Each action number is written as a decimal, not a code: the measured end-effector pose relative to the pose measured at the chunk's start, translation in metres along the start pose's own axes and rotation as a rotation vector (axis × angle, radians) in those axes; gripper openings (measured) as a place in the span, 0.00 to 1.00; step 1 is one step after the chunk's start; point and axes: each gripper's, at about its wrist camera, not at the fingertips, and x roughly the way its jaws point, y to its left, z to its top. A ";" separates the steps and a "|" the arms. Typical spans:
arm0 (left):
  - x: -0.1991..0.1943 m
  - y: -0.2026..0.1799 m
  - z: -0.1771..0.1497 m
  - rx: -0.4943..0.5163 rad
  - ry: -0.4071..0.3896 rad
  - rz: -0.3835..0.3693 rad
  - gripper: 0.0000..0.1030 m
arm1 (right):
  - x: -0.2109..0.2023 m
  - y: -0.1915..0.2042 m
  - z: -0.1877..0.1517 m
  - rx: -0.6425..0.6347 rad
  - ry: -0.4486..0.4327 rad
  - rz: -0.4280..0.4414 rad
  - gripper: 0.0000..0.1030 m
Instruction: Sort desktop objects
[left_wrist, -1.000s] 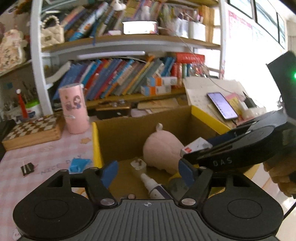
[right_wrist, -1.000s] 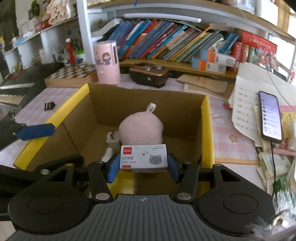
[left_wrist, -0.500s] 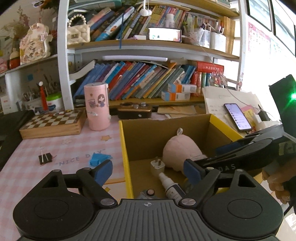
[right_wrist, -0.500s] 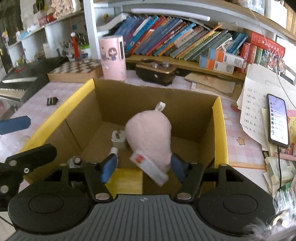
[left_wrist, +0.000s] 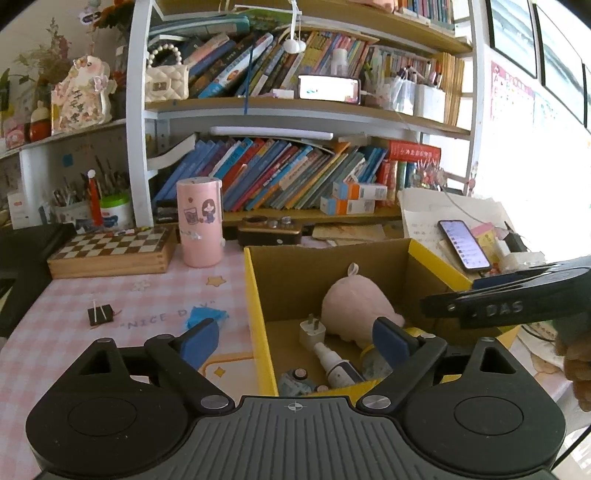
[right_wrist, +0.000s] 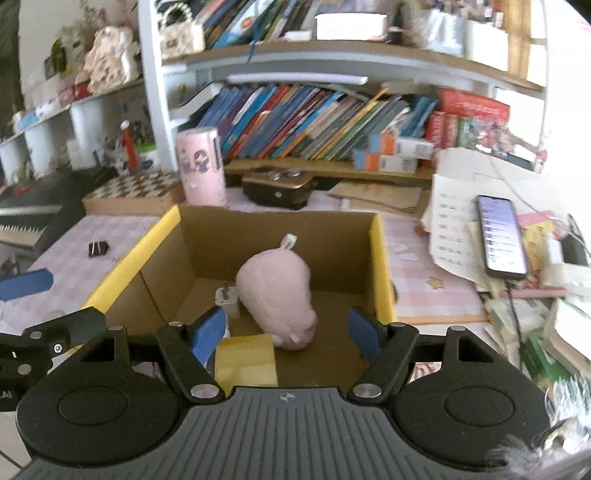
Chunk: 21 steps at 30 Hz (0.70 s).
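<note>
Cardboard box (right_wrist: 380, 266): holding plush toy (right_wrist: 275, 295), charger plug (left_wrist: 312, 331), spray bottle (left_wrist: 334, 365). Right gripper (right_wrist: 286, 334) released, empty; left gripper (left_wrist: 295, 339) opening, empty. Next, probably: binder clip (left_wrist: 100, 315), left of box.

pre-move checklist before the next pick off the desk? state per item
1. Right tongs empty, nothing between pads: ok.
2. Left tongs empty, jaws opening: ok.
3. Cardboard box has room beside the pink plush: ok.
4. Binder clip on the desk, unobstructed: ok.
5. Blue scrap on the desk, graspable flat: cannot tell.
6. Staple box landed inside the box: cannot tell, not visible.
</note>
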 end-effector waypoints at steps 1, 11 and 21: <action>-0.003 0.001 -0.001 -0.003 -0.003 -0.003 0.90 | -0.006 -0.001 -0.003 0.012 -0.008 -0.010 0.70; -0.028 0.019 -0.018 -0.003 0.006 -0.035 0.91 | -0.050 0.001 -0.035 0.096 -0.021 -0.128 0.70; -0.055 0.048 -0.044 0.036 0.054 -0.049 0.93 | -0.068 0.049 -0.085 0.157 0.050 -0.176 0.70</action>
